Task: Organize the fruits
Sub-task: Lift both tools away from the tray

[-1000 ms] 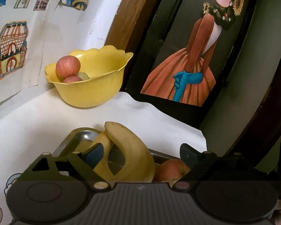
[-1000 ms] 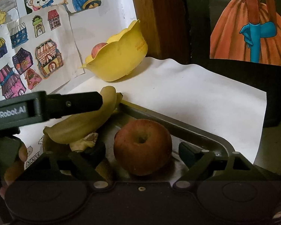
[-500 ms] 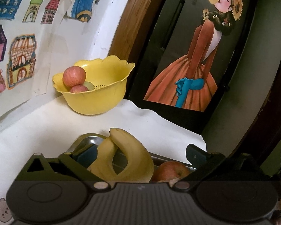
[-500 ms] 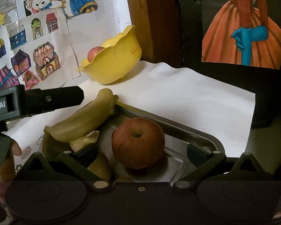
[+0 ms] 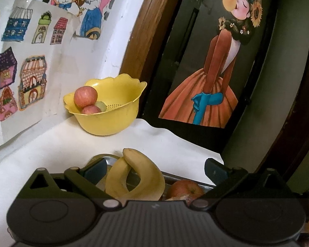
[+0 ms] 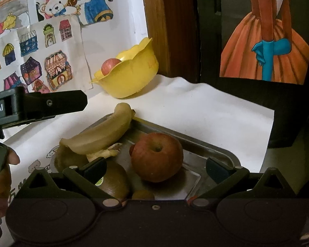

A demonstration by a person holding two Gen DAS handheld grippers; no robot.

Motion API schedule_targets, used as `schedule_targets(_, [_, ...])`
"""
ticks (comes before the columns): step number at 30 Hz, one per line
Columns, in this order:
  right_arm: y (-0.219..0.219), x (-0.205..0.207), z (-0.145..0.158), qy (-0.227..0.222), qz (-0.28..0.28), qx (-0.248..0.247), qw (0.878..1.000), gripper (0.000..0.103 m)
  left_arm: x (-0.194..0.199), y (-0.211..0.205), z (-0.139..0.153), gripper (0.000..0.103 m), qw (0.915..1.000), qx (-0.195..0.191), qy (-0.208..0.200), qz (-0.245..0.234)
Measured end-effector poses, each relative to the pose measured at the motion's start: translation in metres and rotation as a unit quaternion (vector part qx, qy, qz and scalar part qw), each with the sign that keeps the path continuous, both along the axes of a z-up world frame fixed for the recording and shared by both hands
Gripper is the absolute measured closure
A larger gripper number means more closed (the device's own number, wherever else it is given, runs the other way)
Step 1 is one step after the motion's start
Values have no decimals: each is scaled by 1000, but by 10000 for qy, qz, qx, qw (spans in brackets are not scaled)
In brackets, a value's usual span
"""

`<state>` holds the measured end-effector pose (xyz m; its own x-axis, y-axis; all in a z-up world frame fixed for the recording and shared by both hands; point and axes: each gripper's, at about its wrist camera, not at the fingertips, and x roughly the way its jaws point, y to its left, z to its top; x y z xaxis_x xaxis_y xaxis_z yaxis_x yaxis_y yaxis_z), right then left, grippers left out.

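A metal tray (image 6: 195, 142) on the white cloth holds a red apple (image 6: 157, 156), two yellow bananas (image 6: 101, 131) and brown kiwis (image 6: 113, 180). My right gripper (image 6: 155, 168) is open just short of the apple, touching nothing. My left gripper (image 5: 154, 170) is open above the tray's left end, with the bananas (image 5: 138, 177) and the apple (image 5: 184, 189) below its fingers. In the right wrist view the left gripper (image 6: 51, 103) shows as a dark arm at the left. A yellow bowl (image 5: 113, 121) with two red apples (image 5: 85, 96) stands at the back by the wall.
Children's drawings (image 5: 31, 78) cover the wall on the left. A wooden frame (image 5: 142, 41) and a dark panel with a painted figure (image 5: 212, 82) stand behind the table. The cloth's right edge (image 6: 267, 135) drops off. A hand (image 6: 2, 175) holds the left gripper.
Both grippers have drawn back from the tray, so the fruit looks smaller. The left gripper has risen and tilted up. No fruit has moved.
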<state>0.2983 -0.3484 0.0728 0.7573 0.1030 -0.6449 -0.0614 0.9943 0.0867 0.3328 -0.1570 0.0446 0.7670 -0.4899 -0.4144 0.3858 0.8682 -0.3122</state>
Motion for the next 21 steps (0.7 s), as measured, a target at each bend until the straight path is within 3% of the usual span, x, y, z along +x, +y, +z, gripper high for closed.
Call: schedule_targets(21, [13, -77, 30, -1191, -543, -57, 9914, 1, -58, 38, 17, 0, 9982, 66, -437, 408])
